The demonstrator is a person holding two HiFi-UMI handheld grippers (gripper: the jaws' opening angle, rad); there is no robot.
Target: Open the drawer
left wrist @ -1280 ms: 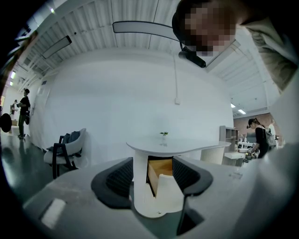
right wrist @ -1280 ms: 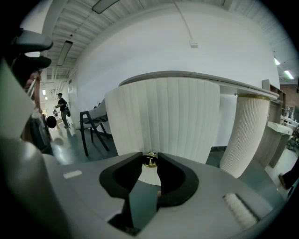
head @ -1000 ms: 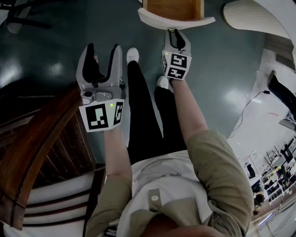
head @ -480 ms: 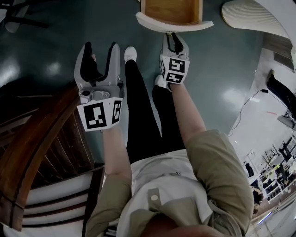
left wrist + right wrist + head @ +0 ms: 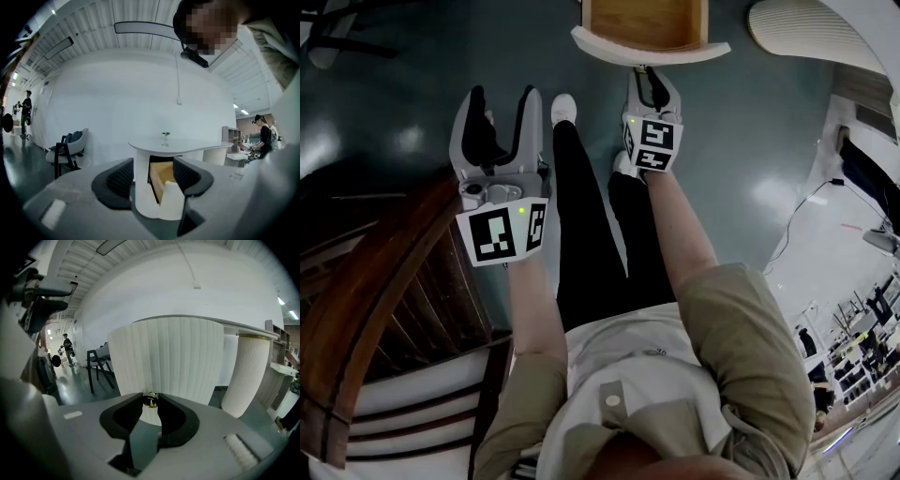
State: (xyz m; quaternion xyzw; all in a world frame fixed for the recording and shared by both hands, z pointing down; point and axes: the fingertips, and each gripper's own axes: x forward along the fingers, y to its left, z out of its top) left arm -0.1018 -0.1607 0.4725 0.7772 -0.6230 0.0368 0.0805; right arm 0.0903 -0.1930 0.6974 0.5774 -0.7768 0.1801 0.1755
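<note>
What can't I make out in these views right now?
Back of the drawer: head view, cut off by the top edge.
The knob: head view, hidden under the right gripper; tiny in the right gripper view.
Right side of the drawer: left gripper view, behind the left gripper fingers.

No legible text, number, brand or sign is found in any view. The left marker cube [image 5: 501, 234], on the left gripper [image 5: 502, 96], and the right marker cube [image 5: 653, 143], on the right gripper [image 5: 652, 75], carry only black-and-white square patterns. These are coded markings, not readable characters.
</note>
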